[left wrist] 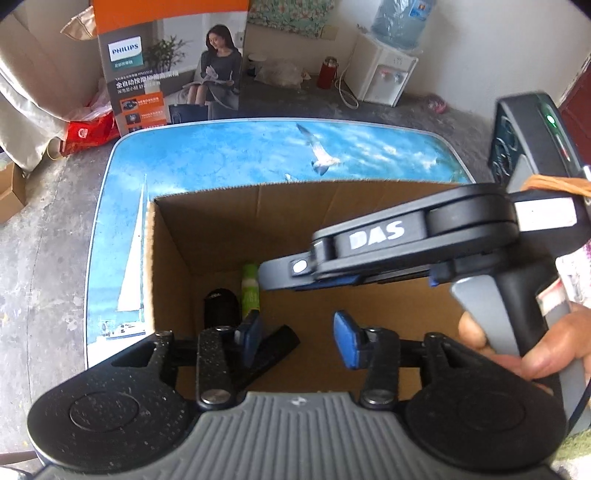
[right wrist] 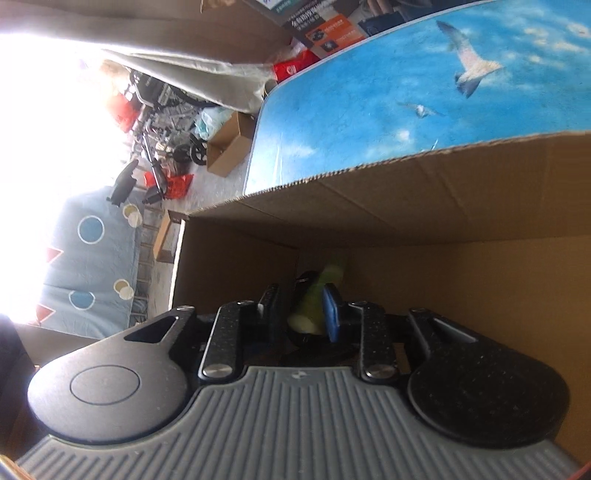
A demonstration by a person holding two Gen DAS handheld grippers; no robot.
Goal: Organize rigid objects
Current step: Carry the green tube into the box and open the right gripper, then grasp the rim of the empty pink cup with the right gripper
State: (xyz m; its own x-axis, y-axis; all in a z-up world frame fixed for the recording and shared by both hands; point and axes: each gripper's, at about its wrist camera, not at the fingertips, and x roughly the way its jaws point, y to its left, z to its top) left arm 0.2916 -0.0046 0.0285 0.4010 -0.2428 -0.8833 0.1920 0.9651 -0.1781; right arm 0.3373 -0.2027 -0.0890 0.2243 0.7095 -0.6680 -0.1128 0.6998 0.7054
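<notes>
The surface (left wrist: 229,155) bears a printed blue sky with gulls and a sailboat, and stands on a grey, speckled concrete floor (left wrist: 48,236). Behind it, against a pale wall (left wrist: 498,33), a white water dispenser (left wrist: 384,74) carries a blue bottle, with a red flask (left wrist: 328,72) beside it on the floor and a tall printed carton (left wrist: 170,70) leaning at the surface's far edge. In the right wrist view, hard daylight (right wrist: 44,110) whitens one side of the room, near a blue patterned mat (right wrist: 92,258) and a small open cardboard box (right wrist: 231,149) on the floor.
</notes>
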